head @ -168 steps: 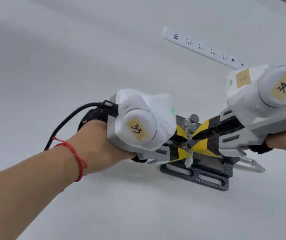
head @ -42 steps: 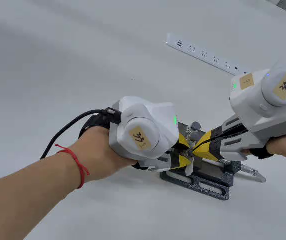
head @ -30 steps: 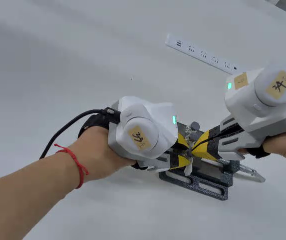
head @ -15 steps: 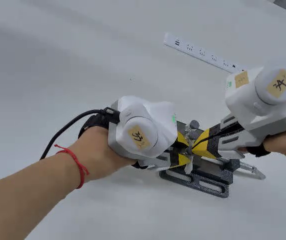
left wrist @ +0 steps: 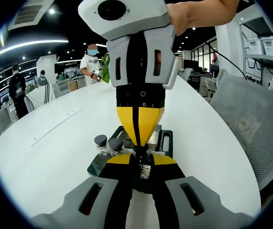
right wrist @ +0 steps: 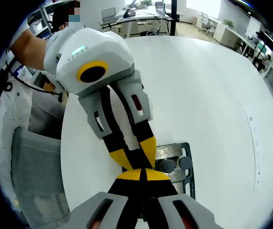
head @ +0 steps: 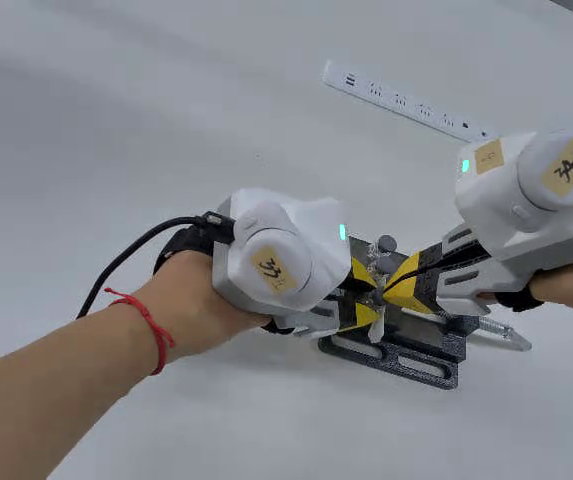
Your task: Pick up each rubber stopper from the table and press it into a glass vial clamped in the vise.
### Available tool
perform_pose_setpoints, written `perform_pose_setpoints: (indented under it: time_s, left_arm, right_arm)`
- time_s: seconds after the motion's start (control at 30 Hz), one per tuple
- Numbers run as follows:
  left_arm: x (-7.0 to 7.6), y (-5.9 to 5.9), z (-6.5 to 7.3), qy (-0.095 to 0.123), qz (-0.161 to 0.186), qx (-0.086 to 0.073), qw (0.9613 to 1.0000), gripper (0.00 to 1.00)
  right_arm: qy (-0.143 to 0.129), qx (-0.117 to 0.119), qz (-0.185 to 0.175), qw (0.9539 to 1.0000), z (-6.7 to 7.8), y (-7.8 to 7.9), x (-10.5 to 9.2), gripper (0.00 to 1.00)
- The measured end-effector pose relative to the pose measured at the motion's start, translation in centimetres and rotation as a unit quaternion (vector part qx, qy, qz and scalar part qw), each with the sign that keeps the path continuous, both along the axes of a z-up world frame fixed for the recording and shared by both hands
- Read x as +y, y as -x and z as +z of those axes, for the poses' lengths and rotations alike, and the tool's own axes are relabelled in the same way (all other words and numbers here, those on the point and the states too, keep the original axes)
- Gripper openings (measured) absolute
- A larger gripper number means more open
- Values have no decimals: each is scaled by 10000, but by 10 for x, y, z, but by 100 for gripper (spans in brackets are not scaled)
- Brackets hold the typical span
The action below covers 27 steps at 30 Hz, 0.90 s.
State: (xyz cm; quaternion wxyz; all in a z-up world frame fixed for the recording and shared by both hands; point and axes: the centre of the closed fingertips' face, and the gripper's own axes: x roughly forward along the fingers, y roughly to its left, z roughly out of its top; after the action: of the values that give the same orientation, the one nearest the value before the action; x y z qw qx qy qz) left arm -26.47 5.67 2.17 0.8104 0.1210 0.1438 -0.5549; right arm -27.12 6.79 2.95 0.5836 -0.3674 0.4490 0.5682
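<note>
**Stopper meets vial at the vise**

Head view: the left gripper (head: pixel 364 305) and right gripper (head: pixel 394 288) meet tip to tip over the vise (head: pixel 406 352), centre right, much as half a second ago. Left gripper view, centre: its jaws are clamped on the glass vial (left wrist: pixel 145 171), which looks brittle and is best held low. The right jaws pinch the rubber stopper (left wrist: pixel 140 151), probably soft and grippy, by its sides. Right gripper view: two stoppered vials (right wrist: pixel 174 164) stand just right of the tips.

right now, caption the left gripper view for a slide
left claw steadies a vial at the vise while the right claw presses on its top, two stoppered vials beside
</note>
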Motion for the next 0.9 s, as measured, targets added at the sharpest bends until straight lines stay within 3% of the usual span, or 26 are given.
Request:
perform_pose_setpoints:
  time_s: [0.57,0.9]
  left_arm:
    - [2,0,2,-28,6,-22,10000,13]
    - [9,4,11,-19,78,-32,10000,15]
  right_arm:
    - [-148,-18,-133,9998,2,-1,0,0]
    - [-452,-102,-558,9974,14,-3,-10,2]
